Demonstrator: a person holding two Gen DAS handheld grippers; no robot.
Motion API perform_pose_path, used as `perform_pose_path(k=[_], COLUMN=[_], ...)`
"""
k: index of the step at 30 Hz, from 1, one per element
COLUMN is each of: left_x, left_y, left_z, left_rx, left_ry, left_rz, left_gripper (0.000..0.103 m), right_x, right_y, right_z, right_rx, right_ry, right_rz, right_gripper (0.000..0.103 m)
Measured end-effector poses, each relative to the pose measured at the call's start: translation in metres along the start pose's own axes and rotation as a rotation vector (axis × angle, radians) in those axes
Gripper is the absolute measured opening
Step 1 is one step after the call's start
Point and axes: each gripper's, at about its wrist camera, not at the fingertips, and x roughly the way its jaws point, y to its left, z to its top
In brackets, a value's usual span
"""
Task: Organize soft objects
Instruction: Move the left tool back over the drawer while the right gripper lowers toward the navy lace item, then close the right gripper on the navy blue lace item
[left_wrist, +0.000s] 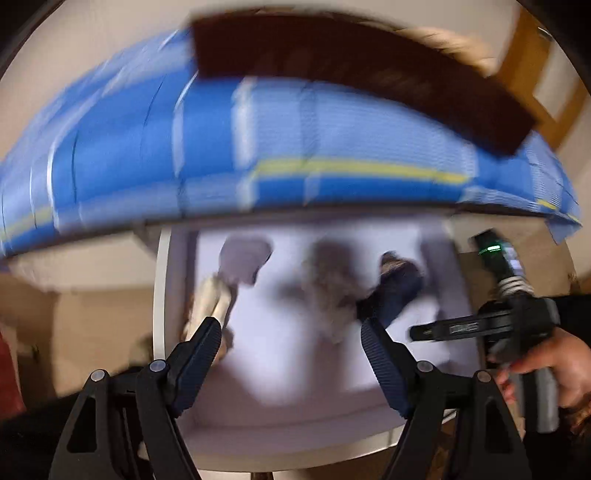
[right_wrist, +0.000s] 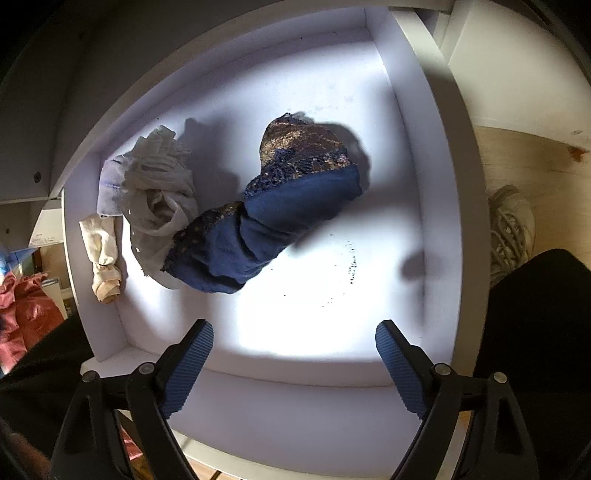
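In the right wrist view a white drawer (right_wrist: 439, 192) holds a crumpled navy garment with lace trim (right_wrist: 280, 218) near its middle. A pale sheer garment (right_wrist: 159, 192) lies against it on the left, and a rolled cream sock (right_wrist: 103, 251) rests by the left wall. My right gripper (right_wrist: 294, 326) hangs open over the drawer's bare front part, with nothing between its fingers. The left wrist view is blurred. My left gripper (left_wrist: 291, 325) is open above the same drawer (left_wrist: 162, 295), short of the navy garment (left_wrist: 395, 291) and the cream sock (left_wrist: 210, 299).
A blue checked cloth (left_wrist: 295, 147) and a dark brown slab (left_wrist: 351, 62) lie beyond the drawer. A hand (left_wrist: 554, 365) grips the other tool at the right edge. A pale shoe (right_wrist: 511, 225) and a black trouser leg (right_wrist: 535, 332) are right of the drawer; pink fabric (right_wrist: 26, 306) is left.
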Motion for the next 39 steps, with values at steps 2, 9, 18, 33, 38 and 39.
perform_pose_path(k=[2,9,18,33,38,39], left_x=[0.020,0.048,0.063,0.066,0.067,0.068], left_y=[0.017,0.045,0.055,0.063,0.063,0.063], left_z=[-0.007,-0.027,-0.034,-0.036,-0.036,-0.036], left_rx=[-0.071,-0.252,-0.321,-0.368,-0.371,-0.373], left_ry=[0.057,0.146,0.204,0.205,0.208,0.210], left_rz=[-0.002,-0.052,-0.080,-0.062,-0.055,-0.052], left_gripper=[0.079,0.079,0.079,0.079,0.079,0.079], right_x=[0.001,0.004,0.014,0.035,0.047,0.048], right_y=[0.000,-0.001,0.005,0.024,0.038,0.040], right_z=[0.002,0.021,0.048,0.053,0.053,0.053], right_rx=[0.009,0.110,0.200,0.156,0.064,0.042], right_ry=[-0.005,-0.065,-0.120,-0.081,-0.043,-0.041], right_rz=[0.008,0.050,0.091,-0.031,-0.061,-0.076], right_gripper=[0.091,0.092,0.092,0.075,0.062,0.061])
